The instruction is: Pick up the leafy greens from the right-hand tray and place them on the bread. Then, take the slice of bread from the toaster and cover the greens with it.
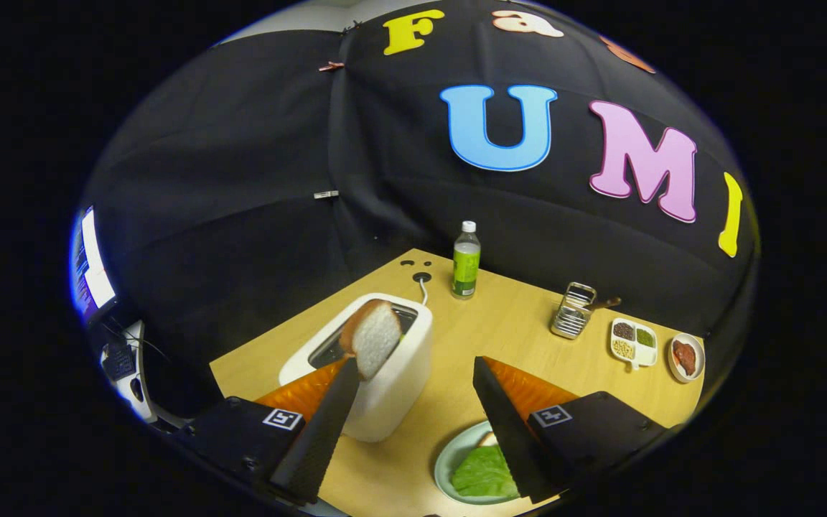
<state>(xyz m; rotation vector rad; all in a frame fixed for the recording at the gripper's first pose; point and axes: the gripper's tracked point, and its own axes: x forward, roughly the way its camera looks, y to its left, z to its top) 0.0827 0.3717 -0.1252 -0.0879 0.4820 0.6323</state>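
Note:
A white toaster (pixel 392 388) stands on the wooden table (pixel 514 330), just ahead of my left finger. A slice of bread (pixel 372 337) with a brown crust pokes up tilted from its slot, right at the left fingertip (pixel 347 368). My gripper (pixel 416 362) is open, its fingers wide apart with only the toaster's edge and table between them. Beside the right finger, a pale green plate (pixel 448 459) holds leafy greens (pixel 484 474) lying on a piece of bread (pixel 487 439); the finger hides part of it.
Beyond the toaster stands a green-labelled bottle (pixel 466 260). Farther right are a small metal rack (pixel 573 310), a white divided dish (pixel 632 341) of seasonings and a small dish (pixel 686 355) with something red. A monitor (pixel 90 266) sits off the table's left side.

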